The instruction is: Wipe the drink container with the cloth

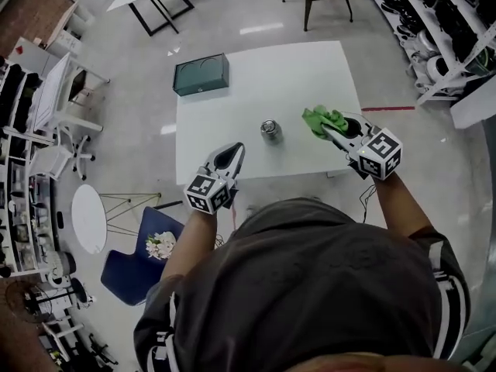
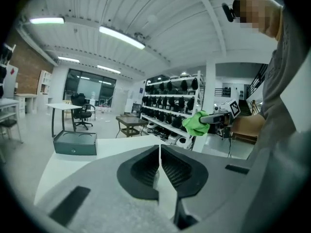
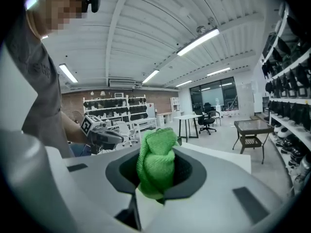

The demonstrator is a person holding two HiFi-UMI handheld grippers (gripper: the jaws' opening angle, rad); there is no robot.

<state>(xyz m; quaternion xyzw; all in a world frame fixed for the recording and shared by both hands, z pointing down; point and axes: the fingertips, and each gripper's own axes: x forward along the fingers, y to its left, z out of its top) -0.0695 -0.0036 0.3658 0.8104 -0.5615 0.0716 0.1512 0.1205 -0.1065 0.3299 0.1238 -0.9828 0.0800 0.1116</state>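
Observation:
A small metal drink can point(image 1: 270, 130) stands upright near the middle of the white table point(image 1: 256, 84). My right gripper point(image 1: 328, 129) is shut on a bunched green cloth point(image 1: 322, 119), held above the table to the right of the can. In the right gripper view the cloth point(image 3: 156, 164) fills the gap between the jaws. My left gripper point(image 1: 232, 153) hovers over the table's near edge, left of the can, jaws shut and empty point(image 2: 159, 161). From the left gripper view the cloth point(image 2: 197, 123) and the right gripper show off to the right.
A dark green box point(image 1: 201, 74) lies at the table's far left corner. A blue chair point(image 1: 143, 254) and a round white side table point(image 1: 87, 218) stand left of me. Shelving racks point(image 1: 434, 22) line the right side.

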